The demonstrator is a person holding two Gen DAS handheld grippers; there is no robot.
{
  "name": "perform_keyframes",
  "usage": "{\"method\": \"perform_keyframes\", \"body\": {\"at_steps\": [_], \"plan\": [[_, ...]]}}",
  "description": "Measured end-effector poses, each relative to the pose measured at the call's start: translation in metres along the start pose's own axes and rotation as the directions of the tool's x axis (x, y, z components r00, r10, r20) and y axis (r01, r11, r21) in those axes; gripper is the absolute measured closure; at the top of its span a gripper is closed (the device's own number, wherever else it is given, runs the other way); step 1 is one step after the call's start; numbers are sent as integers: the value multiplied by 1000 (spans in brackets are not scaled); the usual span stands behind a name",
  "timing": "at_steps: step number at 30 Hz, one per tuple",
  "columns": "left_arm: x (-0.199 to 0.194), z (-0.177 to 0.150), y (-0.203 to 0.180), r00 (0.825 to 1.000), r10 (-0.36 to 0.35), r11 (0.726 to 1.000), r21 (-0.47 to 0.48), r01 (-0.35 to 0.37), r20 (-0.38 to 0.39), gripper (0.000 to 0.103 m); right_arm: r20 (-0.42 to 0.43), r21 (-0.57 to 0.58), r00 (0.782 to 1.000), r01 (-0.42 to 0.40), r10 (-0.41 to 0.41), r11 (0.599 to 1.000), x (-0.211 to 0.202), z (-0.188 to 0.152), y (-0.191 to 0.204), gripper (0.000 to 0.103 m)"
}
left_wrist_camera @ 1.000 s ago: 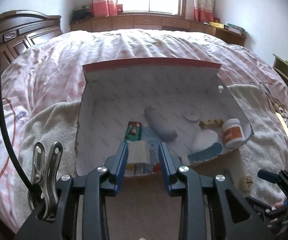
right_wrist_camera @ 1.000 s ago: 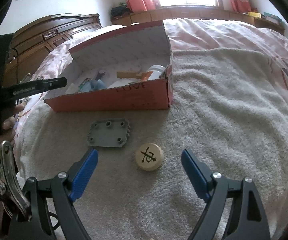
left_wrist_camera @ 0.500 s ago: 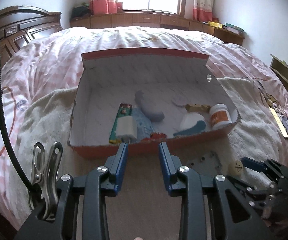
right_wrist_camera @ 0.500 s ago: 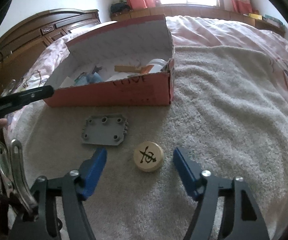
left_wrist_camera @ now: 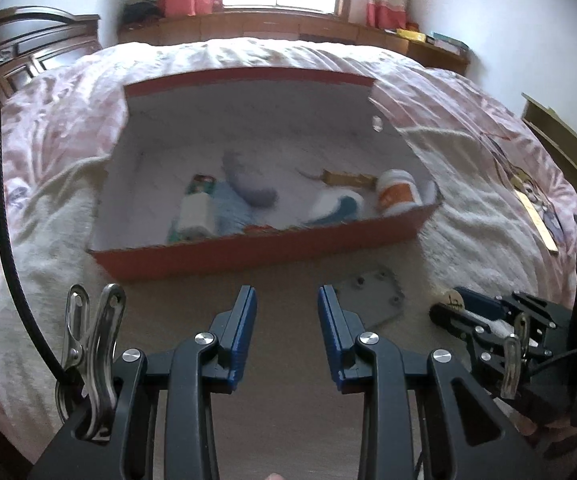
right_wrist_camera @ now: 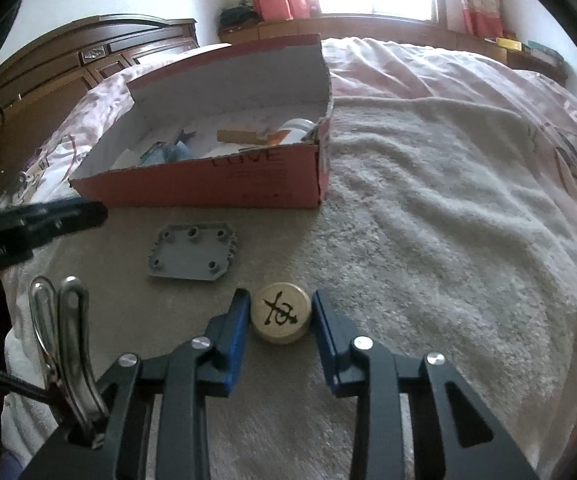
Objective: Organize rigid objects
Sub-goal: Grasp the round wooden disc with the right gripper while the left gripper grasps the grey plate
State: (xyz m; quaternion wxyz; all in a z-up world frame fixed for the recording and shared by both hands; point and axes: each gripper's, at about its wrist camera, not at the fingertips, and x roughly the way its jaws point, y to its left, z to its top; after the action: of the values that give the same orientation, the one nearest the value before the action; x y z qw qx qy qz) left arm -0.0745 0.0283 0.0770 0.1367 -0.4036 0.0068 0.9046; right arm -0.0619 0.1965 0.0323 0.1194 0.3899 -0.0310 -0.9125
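A round wooden chess piece [right_wrist_camera: 281, 313] with a black character lies on the beige towel between my right gripper's [right_wrist_camera: 276, 312] blue fingers, which close in on its sides. A grey square plate [right_wrist_camera: 193, 250] with holes lies left of it; it also shows in the left wrist view [left_wrist_camera: 372, 296]. The red cardboard box [right_wrist_camera: 208, 184] holds a white charger [left_wrist_camera: 196, 216], a grey piece [left_wrist_camera: 248, 180], a white-orange bottle [left_wrist_camera: 396, 192] and a wooden block [left_wrist_camera: 346, 178]. My left gripper [left_wrist_camera: 286, 314] is open and empty, in front of the box [left_wrist_camera: 248, 252].
The towel [right_wrist_camera: 428, 220] lies on a pink quilt [left_wrist_camera: 48, 120] on a bed. A dark wooden headboard [right_wrist_camera: 68, 68] stands on the left. A window ledge [left_wrist_camera: 280, 28] lies beyond the bed. A ruler [left_wrist_camera: 536, 220] lies at the right.
My left gripper let go of the white charger in the box and drew back, empty. My right gripper moved forward and narrowed around the chess piece.
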Motion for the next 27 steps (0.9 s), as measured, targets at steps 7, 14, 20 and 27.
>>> {"method": "perform_keyframes", "body": {"at_steps": [7,14,20,27], "plan": [[17,-5,-29,999,-34,999,32,35,-29,46,13,13,1000,5,-5,1000,-12,-2,-9,70],[40,-3,-49,997,-25,999,30,27,-74,27,27,43,1000,1,-2,999,-20,-4,-19,70],[51,-1,-60,998,0,999,34,2,-69,25,36,75,999,-10,7,997,-23,-6,-29,70],[67,-1,-69,995,53,997,57,-49,-82,24,35,96,999,-23,19,995,-20,-9,-36,70]]}}
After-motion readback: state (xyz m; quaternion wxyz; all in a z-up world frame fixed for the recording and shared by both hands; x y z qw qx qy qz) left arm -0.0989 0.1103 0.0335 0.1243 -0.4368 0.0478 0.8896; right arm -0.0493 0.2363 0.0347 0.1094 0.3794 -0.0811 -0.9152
